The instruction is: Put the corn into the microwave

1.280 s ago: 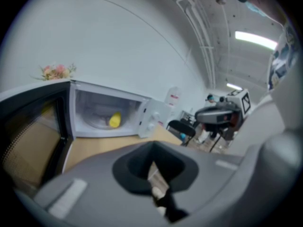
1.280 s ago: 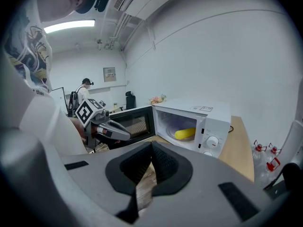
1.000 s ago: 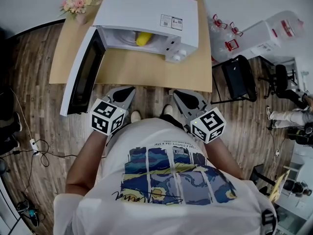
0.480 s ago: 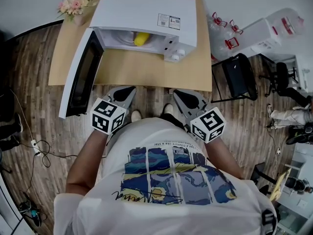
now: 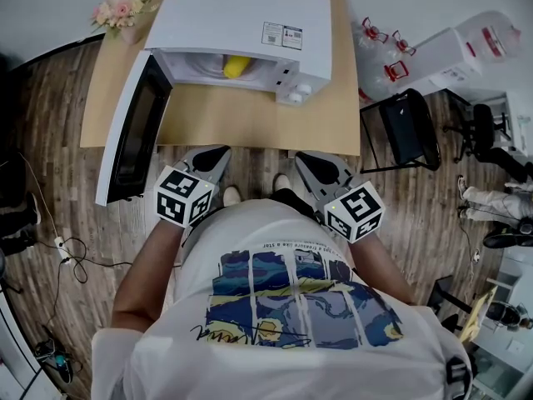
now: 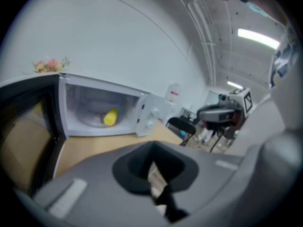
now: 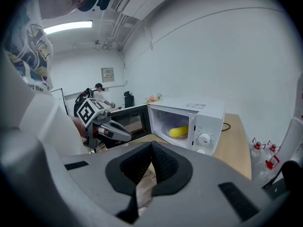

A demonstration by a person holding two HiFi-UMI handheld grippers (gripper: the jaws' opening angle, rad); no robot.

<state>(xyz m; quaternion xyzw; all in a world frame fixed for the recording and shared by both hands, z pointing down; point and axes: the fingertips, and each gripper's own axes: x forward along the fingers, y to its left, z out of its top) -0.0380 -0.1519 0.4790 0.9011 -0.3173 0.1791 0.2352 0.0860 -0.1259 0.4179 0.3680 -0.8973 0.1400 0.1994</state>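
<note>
Corn [image 5: 236, 66] lies in the microwave [image 5: 250, 15] at twelve o'clock — left gripper [image 5: 216, 154], right gripper [image 5: 306, 159] clamped together, empty; next, probably push the door [image 5: 133, 132] closed.

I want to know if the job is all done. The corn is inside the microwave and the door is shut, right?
Not quite. The corn is inside the microwave, but the door is not shut: it is open, swung wide out to the left. The head view shows this.
</note>
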